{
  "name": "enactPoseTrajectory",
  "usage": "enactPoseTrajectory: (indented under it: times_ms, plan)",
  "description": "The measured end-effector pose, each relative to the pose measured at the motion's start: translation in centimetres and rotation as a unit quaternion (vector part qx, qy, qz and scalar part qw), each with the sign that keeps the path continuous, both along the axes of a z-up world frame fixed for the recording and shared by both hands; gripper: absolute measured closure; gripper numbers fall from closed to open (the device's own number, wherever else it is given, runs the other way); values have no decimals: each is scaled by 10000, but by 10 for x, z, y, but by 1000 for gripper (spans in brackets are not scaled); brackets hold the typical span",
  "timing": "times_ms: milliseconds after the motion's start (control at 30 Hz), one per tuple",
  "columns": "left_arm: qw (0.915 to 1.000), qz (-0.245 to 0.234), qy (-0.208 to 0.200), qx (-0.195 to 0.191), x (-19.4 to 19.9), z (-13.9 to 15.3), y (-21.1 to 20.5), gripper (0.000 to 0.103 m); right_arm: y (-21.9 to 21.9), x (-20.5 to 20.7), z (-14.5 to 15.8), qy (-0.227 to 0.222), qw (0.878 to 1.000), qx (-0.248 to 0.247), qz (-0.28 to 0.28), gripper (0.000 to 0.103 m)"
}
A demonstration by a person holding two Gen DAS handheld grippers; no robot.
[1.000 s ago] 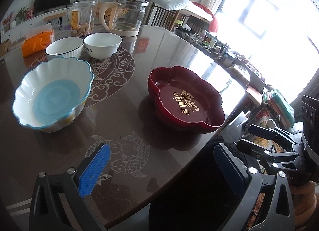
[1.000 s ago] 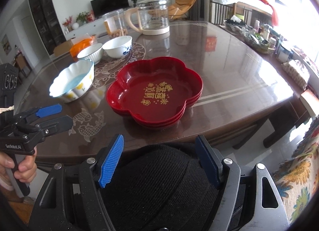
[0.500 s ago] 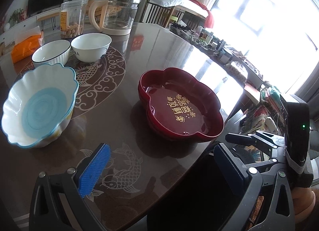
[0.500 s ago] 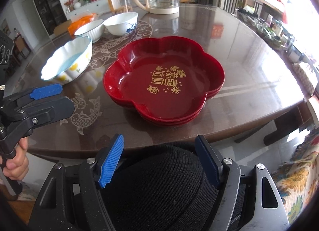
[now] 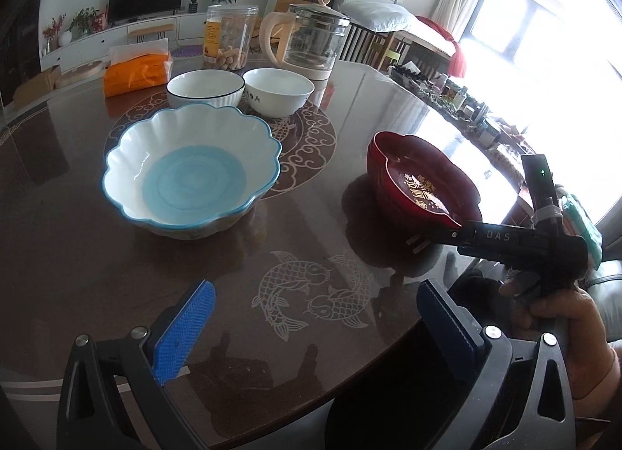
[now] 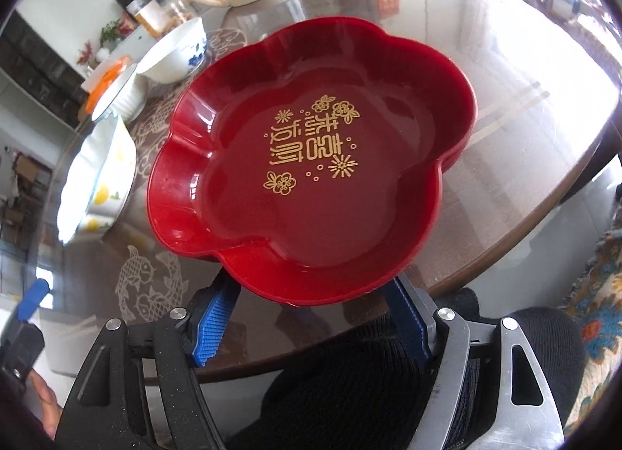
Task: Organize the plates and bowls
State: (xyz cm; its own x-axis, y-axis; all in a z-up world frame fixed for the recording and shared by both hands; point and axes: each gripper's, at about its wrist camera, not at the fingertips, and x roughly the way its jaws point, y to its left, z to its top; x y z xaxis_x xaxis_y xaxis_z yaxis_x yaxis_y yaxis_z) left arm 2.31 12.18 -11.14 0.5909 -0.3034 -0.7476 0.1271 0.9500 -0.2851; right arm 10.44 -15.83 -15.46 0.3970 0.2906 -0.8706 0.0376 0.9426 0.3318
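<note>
A stack of red flower-shaped plates [image 6: 311, 162] with gold lettering sits near the table's front edge. My right gripper [image 6: 313, 306] is open, its blue fingers [image 6: 212, 323] flanking the stack's near lobe, whose rim hides the fingertips. In the left wrist view the right gripper [image 5: 435, 236] reaches the red plates [image 5: 420, 181] from the right. My left gripper [image 5: 315, 329] is open and holds nothing, above the fish pattern. Ahead of it stands a scalloped white bowl with a blue centre [image 5: 190, 174]. Behind that are two white bowls [image 5: 206, 88] [image 5: 278, 94].
A glass kettle [image 5: 311, 41], a snack jar [image 5: 231, 37] and an orange packet [image 5: 136, 70] stand at the table's far side. A shelf of small bottles [image 5: 466, 104] runs along the right. The person's dark knit clothing [image 6: 369, 391] is below the table edge.
My right gripper has dropped and rolled, closing in until the red plates' near lobe lies between its fingers. My left gripper has swung left, bringing the blue bowl toward the view's middle.
</note>
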Motion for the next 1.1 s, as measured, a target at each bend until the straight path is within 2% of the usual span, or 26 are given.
enactPoseTrajectory:
  times_ms: [100, 233, 300, 400, 600, 733, 833, 967, 1100]
  plan:
    - [9998, 110, 133, -110, 0, -7, 3, 0, -10, 21, 7, -142, 9992, 55, -383, 26]
    - [9996, 182, 138, -149, -1, -5, 4, 0, -20, 54, 19, -708, 9928, -401, -883, 26]
    - [9997, 233, 83, -64, -4, -1, 7, 0, -28, 62, 20, -706, 9899, -547, -1104, 26]
    - [9990, 438, 65, 43, -4, 0, 20, 0, -39, 49, 23, -572, 9916, -32, -1162, 26]
    - [9935, 1118, 213, -69, 5, -2, 63, 0, -10, 5, 41, -744, 9965, 235, -297, 26]
    - [9887, 1492, 73, -109, 8, 10, 93, 0, 29, -14, 59, -1028, 9938, -29, 425, 26]
    - [9843, 1763, 4, -4, 15, 18, 114, 0, 62, -16, 71, -1270, 9869, -76, 988, 26]
    - [9804, 1964, -19, 131, 35, 22, 138, 0, 98, -6, 80, -1411, 9792, -108, 1451, 26]
    - [9799, 1977, 162, 196, 58, 11, 145, 1, 124, 16, 81, -1305, 9762, 352, 1696, 26]
